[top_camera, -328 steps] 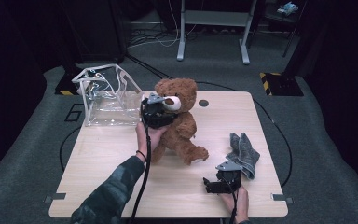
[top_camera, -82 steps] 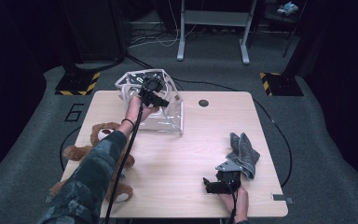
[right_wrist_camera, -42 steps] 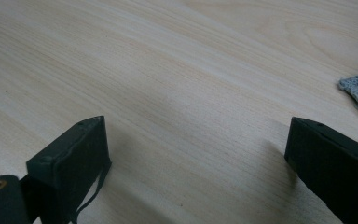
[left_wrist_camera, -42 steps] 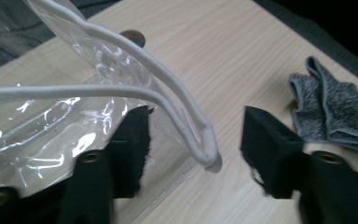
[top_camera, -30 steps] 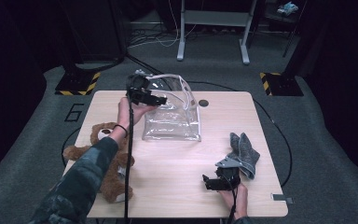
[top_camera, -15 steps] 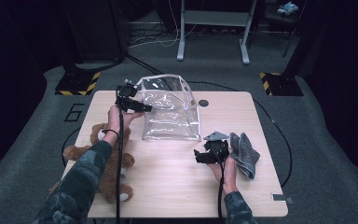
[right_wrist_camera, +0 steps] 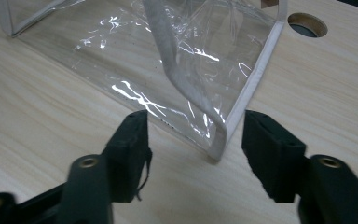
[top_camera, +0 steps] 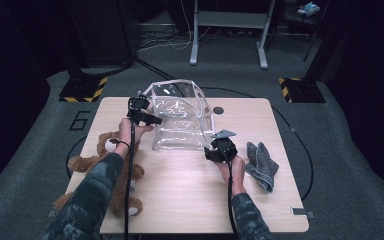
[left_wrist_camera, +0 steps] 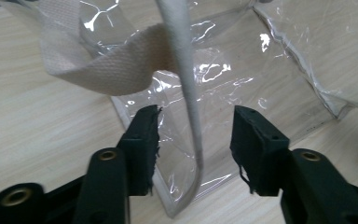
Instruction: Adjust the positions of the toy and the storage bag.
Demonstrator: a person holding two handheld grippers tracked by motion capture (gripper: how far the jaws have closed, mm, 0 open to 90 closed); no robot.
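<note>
Clear plastic bag (top_camera: 180,117): I see left gripper (left_wrist_camera: 196,140) jaws closing, apart around its white edge strip; right gripper (right_wrist_camera: 193,140) jaws closing, bracketing its corner, untouched.

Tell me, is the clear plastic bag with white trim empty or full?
Empty: through the clear plastic bag only the wooden table shows.

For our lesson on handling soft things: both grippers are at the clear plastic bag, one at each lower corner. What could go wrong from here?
1. The left gripper has only a thin white edge of the clear bag between its open fingers; closing may miss or crumple it.
2. The loose strap hangs nearby and could snag.
3. The right gripper straddles a corner seam that may slip out.
</note>
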